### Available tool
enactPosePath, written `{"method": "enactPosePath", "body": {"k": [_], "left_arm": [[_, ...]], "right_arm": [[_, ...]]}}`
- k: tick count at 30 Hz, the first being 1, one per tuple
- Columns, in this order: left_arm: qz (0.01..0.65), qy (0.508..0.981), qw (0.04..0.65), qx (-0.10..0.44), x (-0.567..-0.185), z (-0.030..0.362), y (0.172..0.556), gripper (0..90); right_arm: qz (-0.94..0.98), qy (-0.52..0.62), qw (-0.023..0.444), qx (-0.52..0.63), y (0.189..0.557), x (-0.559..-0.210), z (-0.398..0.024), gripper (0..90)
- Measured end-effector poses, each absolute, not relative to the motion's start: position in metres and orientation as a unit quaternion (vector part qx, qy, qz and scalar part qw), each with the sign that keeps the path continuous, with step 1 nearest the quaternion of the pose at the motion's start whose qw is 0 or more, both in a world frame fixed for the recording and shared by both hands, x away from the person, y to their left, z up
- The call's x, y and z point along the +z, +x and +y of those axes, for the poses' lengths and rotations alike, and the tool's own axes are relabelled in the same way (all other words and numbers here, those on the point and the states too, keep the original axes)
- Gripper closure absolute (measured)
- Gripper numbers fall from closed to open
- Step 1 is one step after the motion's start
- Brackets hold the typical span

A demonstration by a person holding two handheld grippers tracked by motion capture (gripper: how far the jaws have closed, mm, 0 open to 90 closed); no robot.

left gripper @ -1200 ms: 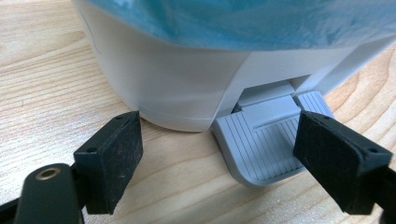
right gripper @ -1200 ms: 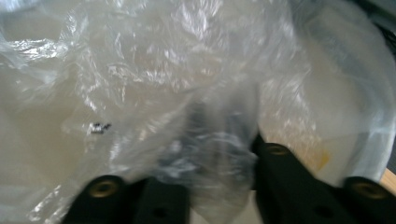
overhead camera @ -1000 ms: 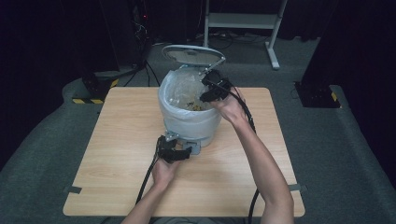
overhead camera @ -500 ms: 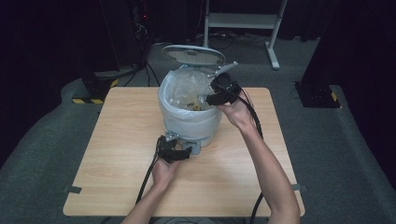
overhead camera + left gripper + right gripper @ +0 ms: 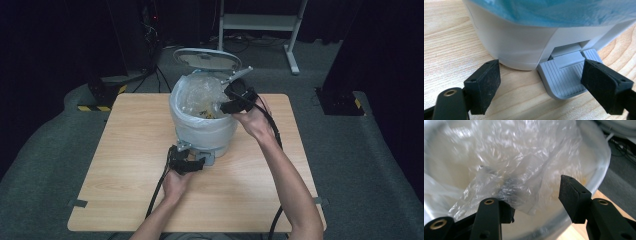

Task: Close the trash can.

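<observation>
A white pedal bin [image 5: 205,127] stands at the middle of the wooden table with its lid [image 5: 206,59] tipped up. A clear plastic bag [image 5: 511,165] lines it, and some yellowish scraps lie inside. My left gripper [image 5: 192,162] rests low at the bin's front, open, its jaws wide either side of the grey ribbed pedal [image 5: 566,75]. In its own view the left gripper [image 5: 541,85] has the right jaw at the pedal's edge. My right gripper [image 5: 227,100] hovers at the bin's right rim. It is open [image 5: 536,200], with loose bag film crumpled by its left jaw.
The table [image 5: 125,150] has bare wood on both sides of the bin and in front of it. Black cables trail from both grippers off the near edge. A white metal frame [image 5: 260,22] and dark stands are on the grey floor behind.
My right gripper has shifted a little to the right, from over the bag toward the bin's right rim. The left gripper and the bin have stayed put.
</observation>
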State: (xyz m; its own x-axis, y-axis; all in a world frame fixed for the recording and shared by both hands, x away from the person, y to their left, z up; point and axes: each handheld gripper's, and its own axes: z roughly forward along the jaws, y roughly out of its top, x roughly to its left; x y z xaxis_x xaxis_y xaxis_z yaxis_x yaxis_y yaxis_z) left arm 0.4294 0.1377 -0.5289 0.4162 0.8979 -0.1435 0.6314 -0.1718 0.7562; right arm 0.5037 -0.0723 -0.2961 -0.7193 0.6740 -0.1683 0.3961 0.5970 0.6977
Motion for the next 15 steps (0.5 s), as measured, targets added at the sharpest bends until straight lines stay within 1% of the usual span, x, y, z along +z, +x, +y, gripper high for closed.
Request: {"method": "enactPosePath", "body": {"k": [1,4,6,11,15], "left_arm": [[0.514,0.743,0.394,0.17,-0.529,0.137,0.429,16.4],[0.514,0.743,0.395,0.17,-0.529,0.137,0.429,17.5],[0.513,0.743,0.394,0.17,-0.529,0.137,0.429,17.5],[0.514,0.743,0.395,0.17,-0.529,0.137,0.429,17.5],[0.514,0.743,0.394,0.169,-0.529,0.137,0.429,17.5]], "right_arm": [[0.868,0.305,0.213,0.328,0.502,-0.297,-0.076,50.1],[0.86,0.308,0.219,0.344,0.494,-0.293,-0.087,48.7],[0.856,0.307,0.231,0.345,0.488,-0.29,-0.093,46.7],[0.863,0.289,0.262,0.322,0.481,-0.291,-0.096,46.3],[0.857,0.29,0.261,0.338,0.474,-0.288,-0.105,46.8]]}}
